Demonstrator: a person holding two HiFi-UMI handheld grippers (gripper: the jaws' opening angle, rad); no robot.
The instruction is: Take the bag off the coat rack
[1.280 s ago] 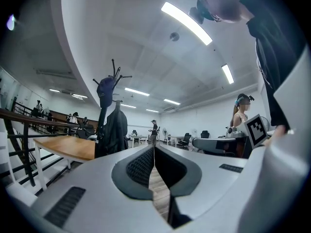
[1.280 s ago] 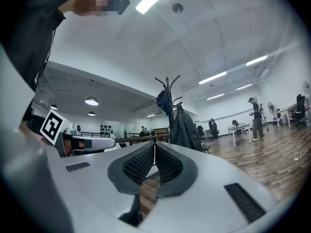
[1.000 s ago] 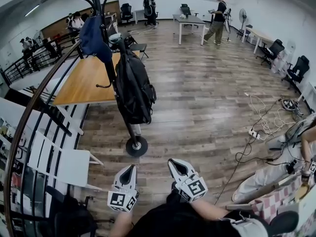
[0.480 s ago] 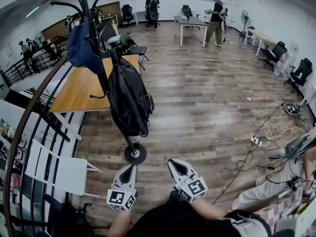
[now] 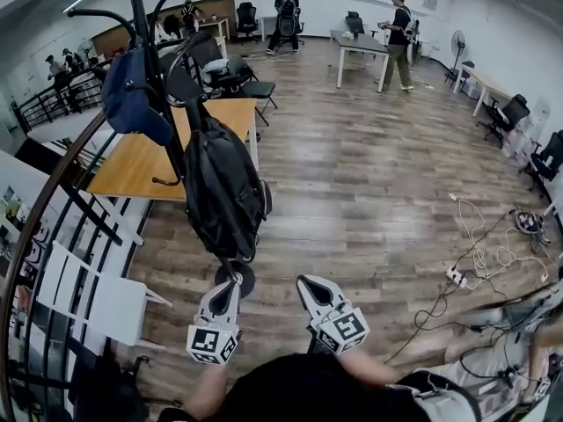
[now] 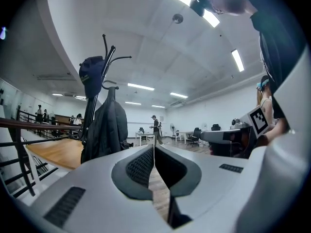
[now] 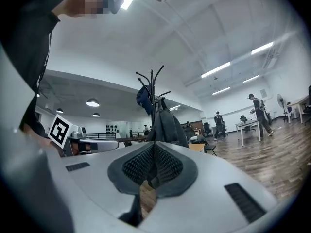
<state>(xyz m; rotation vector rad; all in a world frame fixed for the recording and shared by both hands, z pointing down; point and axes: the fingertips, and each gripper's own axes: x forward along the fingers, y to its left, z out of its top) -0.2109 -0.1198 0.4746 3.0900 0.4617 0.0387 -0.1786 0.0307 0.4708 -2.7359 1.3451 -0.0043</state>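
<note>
A black backpack (image 5: 223, 193) hangs by its top loop from a black coat rack (image 5: 142, 26), beside a blue cap (image 5: 130, 98). The rack's round base (image 5: 236, 278) stands on the wood floor just ahead of my left gripper (image 5: 231, 281). That gripper is shut with nothing in it. My right gripper (image 5: 308, 282) is shut and empty too, a little to the right of the base. In the left gripper view the backpack (image 6: 106, 127) hangs ahead to the left of the gripper (image 6: 154, 147). The right gripper view shows the backpack (image 7: 165, 126) straight ahead above the gripper (image 7: 154, 146).
A wooden table (image 5: 158, 145) stands behind the rack. A curved handrail (image 5: 62, 202) and a white chair (image 5: 88, 295) are at the left. Cables and a power strip (image 5: 457, 277) lie on the floor at the right. People (image 5: 397, 29) stand by desks far back.
The view and both grippers have come closer to the coat rack; its base now sits right at the left gripper's tips. Both grippers stay shut.
</note>
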